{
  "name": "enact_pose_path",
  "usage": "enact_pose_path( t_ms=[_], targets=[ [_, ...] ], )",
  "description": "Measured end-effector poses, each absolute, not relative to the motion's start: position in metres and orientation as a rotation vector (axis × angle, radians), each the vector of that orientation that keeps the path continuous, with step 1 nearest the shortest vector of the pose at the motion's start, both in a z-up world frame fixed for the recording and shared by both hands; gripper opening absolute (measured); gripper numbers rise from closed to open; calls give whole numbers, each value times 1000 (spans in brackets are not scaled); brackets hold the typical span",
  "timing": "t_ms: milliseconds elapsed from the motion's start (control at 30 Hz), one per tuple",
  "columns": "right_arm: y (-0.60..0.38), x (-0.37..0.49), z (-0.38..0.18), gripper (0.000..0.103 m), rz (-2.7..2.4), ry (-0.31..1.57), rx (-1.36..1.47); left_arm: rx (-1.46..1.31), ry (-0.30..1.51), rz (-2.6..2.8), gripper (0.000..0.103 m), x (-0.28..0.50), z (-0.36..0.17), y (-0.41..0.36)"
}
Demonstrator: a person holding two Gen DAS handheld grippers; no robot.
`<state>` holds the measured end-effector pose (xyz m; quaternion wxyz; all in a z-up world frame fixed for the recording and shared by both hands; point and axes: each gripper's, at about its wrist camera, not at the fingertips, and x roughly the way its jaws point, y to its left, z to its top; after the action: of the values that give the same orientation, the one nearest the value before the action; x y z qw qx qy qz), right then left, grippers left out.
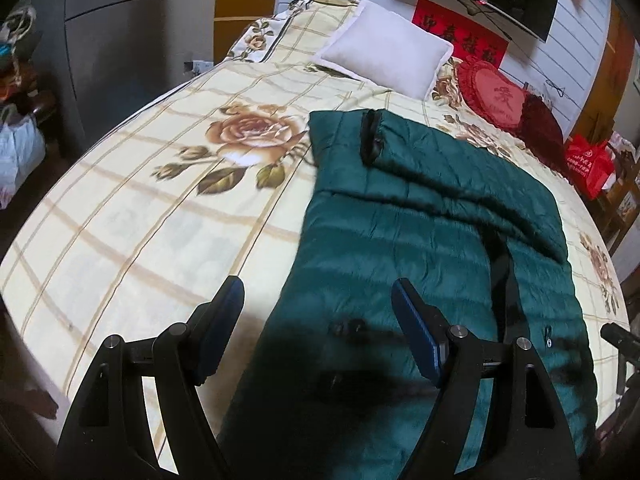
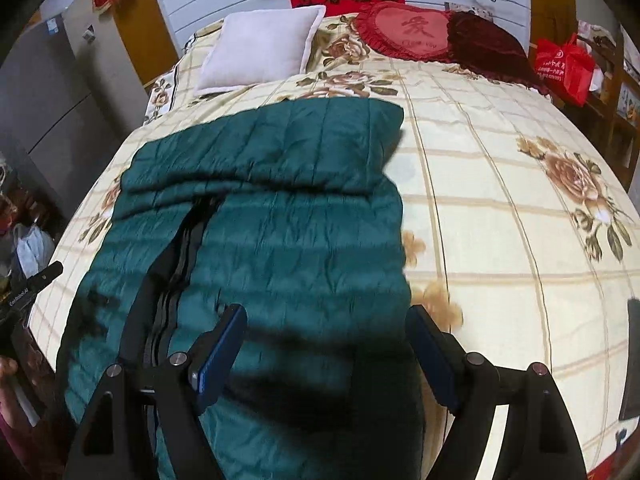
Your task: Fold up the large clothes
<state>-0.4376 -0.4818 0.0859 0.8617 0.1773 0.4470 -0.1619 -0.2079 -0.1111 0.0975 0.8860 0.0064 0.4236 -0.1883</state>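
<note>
A dark green quilted down jacket (image 1: 400,248) lies flat on the bed, its far part folded over and its black zipper line running down the middle. It also shows in the right wrist view (image 2: 288,240). My left gripper (image 1: 318,304) is open and empty, hovering above the jacket's near left edge. My right gripper (image 2: 326,340) is open and empty, hovering above the jacket's near right edge. Each gripper casts a dark shadow on the fabric below it.
The bed (image 1: 140,208) has a cream checked cover with rose prints. A white pillow (image 1: 384,56) and a red heart cushion (image 2: 404,30) lie at the head. A red bag (image 2: 564,68) stands on a side shelf. Grey cabinets (image 1: 120,32) stand to the left.
</note>
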Motion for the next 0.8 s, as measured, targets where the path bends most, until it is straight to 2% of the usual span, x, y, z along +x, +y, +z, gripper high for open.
enact_pose_path(
  t_ms=[800],
  targets=[
    [-439, -488, 74, 79, -357, 985, 319, 49, 929, -394, 77, -261, 78, -77]
  ],
)
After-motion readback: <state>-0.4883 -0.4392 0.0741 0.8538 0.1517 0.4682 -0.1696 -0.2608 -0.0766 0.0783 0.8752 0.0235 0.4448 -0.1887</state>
